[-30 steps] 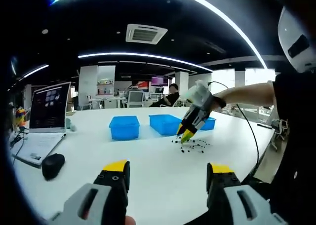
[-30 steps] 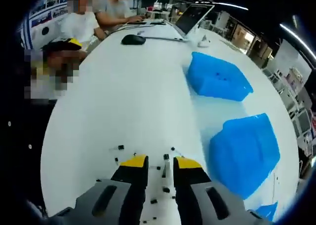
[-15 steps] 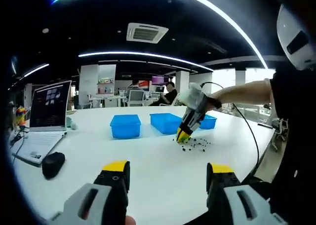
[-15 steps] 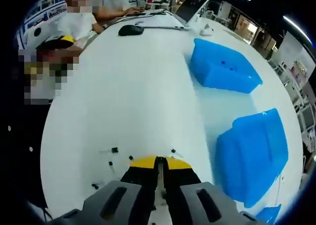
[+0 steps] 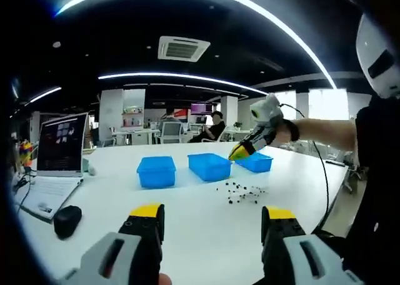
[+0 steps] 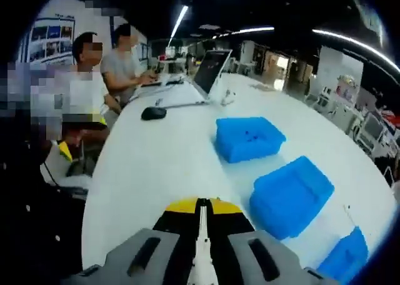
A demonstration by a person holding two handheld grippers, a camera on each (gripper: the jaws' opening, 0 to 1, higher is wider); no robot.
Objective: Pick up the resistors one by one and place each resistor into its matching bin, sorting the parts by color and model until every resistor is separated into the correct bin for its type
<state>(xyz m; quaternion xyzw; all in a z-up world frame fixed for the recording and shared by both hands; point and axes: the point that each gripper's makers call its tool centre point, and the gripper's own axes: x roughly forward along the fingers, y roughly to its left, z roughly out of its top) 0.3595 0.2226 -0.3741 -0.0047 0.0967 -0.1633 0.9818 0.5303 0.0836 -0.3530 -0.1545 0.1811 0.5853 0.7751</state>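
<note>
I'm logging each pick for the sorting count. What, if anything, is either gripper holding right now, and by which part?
The left gripper is open and holds nothing. The right gripper is shut and lifted above the resistors, but whether a resistor sits between its jaws cannot be told.

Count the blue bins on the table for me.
3, in a row on the white table: left bin, middle bin, and right bin, partly behind the right gripper.

Bright ceiling strips, fisheye-warped, slightly soft.
</note>
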